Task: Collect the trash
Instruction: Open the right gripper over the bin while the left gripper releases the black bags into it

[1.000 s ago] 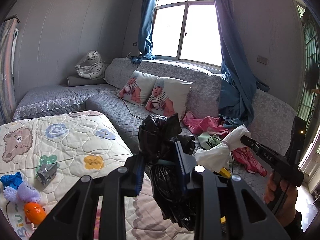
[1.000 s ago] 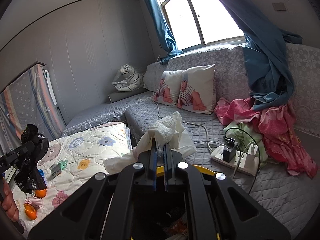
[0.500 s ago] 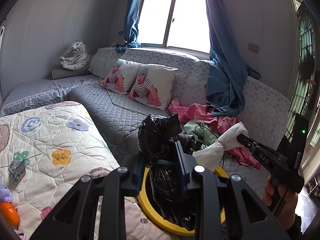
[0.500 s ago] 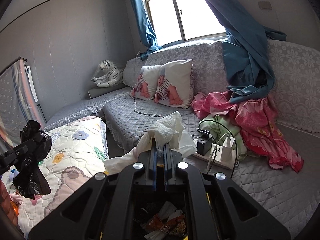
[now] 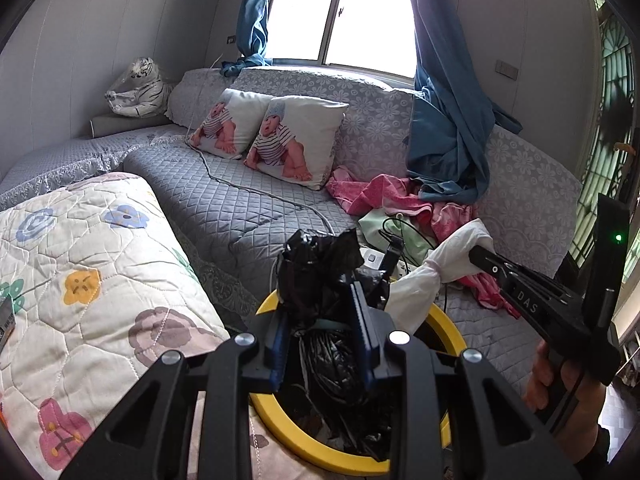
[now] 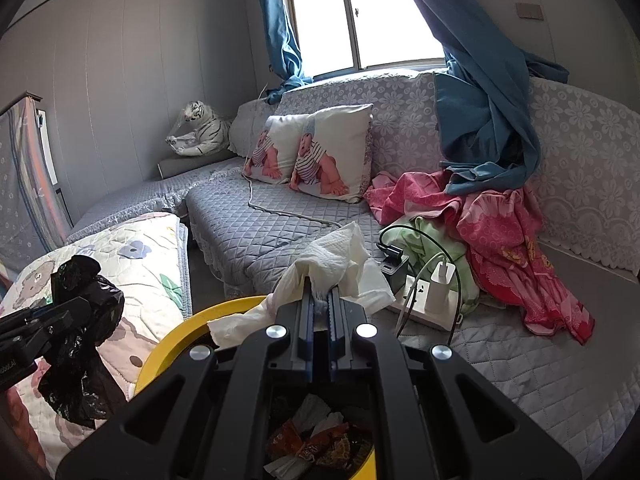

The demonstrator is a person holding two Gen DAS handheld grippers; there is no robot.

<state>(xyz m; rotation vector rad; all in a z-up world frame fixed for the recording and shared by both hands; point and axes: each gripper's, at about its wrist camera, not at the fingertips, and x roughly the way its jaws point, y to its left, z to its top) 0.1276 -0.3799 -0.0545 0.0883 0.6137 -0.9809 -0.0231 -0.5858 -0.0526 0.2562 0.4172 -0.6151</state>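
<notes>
My left gripper (image 5: 320,312) is shut on a crumpled black plastic bag (image 5: 316,268), which hangs over a yellow-rimmed trash bin (image 5: 280,420). In the right wrist view that left gripper (image 6: 60,312) and the black bag (image 6: 80,344) show at the left, beside the bin's yellow rim (image 6: 176,340). The right gripper (image 6: 320,296) is shut on a white paper tissue (image 6: 332,256) above the bin, where wrappers (image 6: 316,440) lie inside. The left wrist view shows the right gripper (image 5: 480,256) pinching the tissue (image 5: 432,276), with a hand on its handle.
A grey quilted sofa (image 5: 240,208) runs behind the bin, with two baby-print pillows (image 5: 296,140), pink clothes (image 6: 500,232) and a white power strip with chargers (image 6: 424,296). A flower-patterned quilt (image 5: 100,280) lies to the left. A plush tiger (image 6: 200,128) sits in the far corner.
Both grippers have come down and forward, and the yellow bin has come into view beneath them. The black bag and the tissue stay gripped as before.
</notes>
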